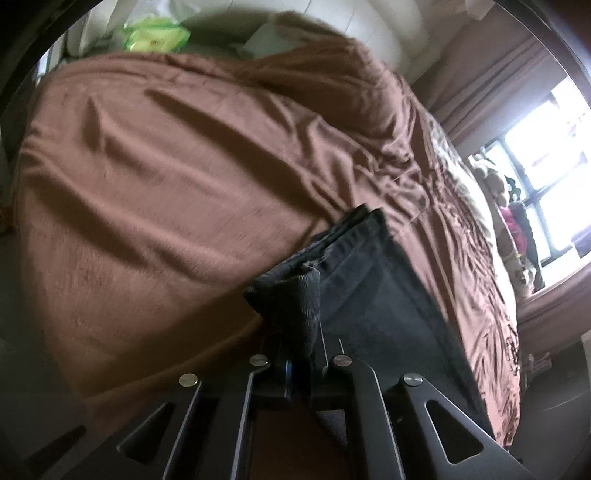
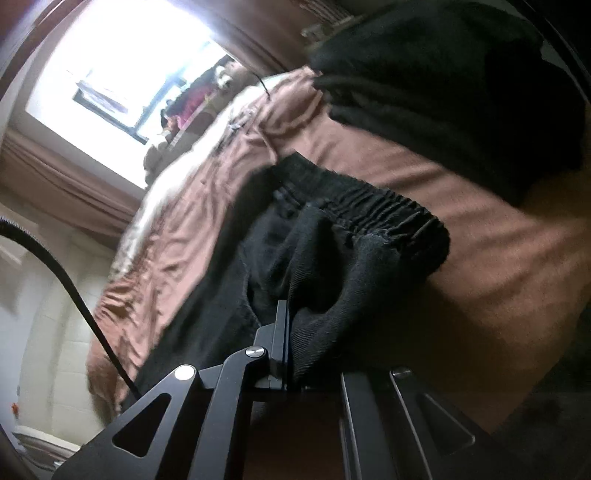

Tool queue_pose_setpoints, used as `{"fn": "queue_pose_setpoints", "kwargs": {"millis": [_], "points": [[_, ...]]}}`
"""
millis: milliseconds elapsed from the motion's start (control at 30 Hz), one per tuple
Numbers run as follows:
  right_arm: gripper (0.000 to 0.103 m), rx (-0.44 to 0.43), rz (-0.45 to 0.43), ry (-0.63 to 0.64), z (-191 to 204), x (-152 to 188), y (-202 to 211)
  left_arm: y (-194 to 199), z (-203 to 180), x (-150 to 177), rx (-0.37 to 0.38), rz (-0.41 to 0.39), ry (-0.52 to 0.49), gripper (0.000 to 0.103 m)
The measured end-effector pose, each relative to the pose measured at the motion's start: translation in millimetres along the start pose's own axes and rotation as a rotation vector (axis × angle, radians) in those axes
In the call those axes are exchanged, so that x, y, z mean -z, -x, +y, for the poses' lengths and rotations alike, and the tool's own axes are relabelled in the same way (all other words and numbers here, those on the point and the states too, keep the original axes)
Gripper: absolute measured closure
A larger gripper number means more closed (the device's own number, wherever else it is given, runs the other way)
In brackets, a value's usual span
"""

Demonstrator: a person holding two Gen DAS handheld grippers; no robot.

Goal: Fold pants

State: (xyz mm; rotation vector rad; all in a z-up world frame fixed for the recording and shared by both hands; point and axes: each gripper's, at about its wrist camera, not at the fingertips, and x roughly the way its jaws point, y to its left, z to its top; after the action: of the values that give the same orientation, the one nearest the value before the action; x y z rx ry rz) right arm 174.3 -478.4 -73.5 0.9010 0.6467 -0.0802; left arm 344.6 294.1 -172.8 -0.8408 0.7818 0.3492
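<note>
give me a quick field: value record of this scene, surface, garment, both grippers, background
surface: bed with brown blanket
garment: black pants, elastic waistband bunched, legs trailing across the blanket
left gripper: shut on a ribbed cuff of the pants
right gripper: shut on the pants fabric near the waistband
other dark cloth: black pile further up the bed
background: bright window, brown curtain

No text, label, brand, number or sign can be read in either view. The green plastic packet (image 1: 157,35) at about eleven o'clock in the left wrist view carries a pale printed panel, but its markings are too blurred to make out.
</note>
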Motion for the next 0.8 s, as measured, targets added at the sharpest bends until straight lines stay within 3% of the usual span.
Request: {"fn": "queue_pose_setpoints", "kwargs": {"millis": [67,167,267,367,600,667,733,800], "points": [[0.101,0.03,0.013,-0.013,-8.1,3.8,-1.0,-2.7,8.6,0.8,-0.029,0.001,0.013,0.086],[0.088,0.085,0.012,-0.027,-17.6,6.6,4.0,-4.1,17.9,-0.7,-0.05,0.0,0.034,0.078],[0.085,0.117,0.018,-0.032,-21.2,8.3,14.9,2.3,22.2,-1.8,-0.111,-0.025,0.012,0.07],[0.07,0.16,-0.009,-0.028,-22.4,7.0,35.5,14.6,26.5,-5.7,-0.178,-0.059,-0.019,0.066],[0.066,0.193,-0.087,0.078,-0.3,9.2,79.5,35.0,17.1,-16.8,-0.193,-0.065,-0.094,0.064],[0.044,0.204,-0.096,0.145,14.2,9.3,85.7,35.5,9.6,-18.4,-0.179,-0.061,-0.096,0.06],[0.035,0.202,-0.114,0.211,25.0,8.0,87.9,37.5,-0.2,-19.6,-0.164,-0.064,-0.102,0.057],[0.033,0.204,-0.126,0.272,37.5,8.4,90.9,37.7,-11.1,-20.5,-0.144,-0.064,-0.108,0.05]]}}
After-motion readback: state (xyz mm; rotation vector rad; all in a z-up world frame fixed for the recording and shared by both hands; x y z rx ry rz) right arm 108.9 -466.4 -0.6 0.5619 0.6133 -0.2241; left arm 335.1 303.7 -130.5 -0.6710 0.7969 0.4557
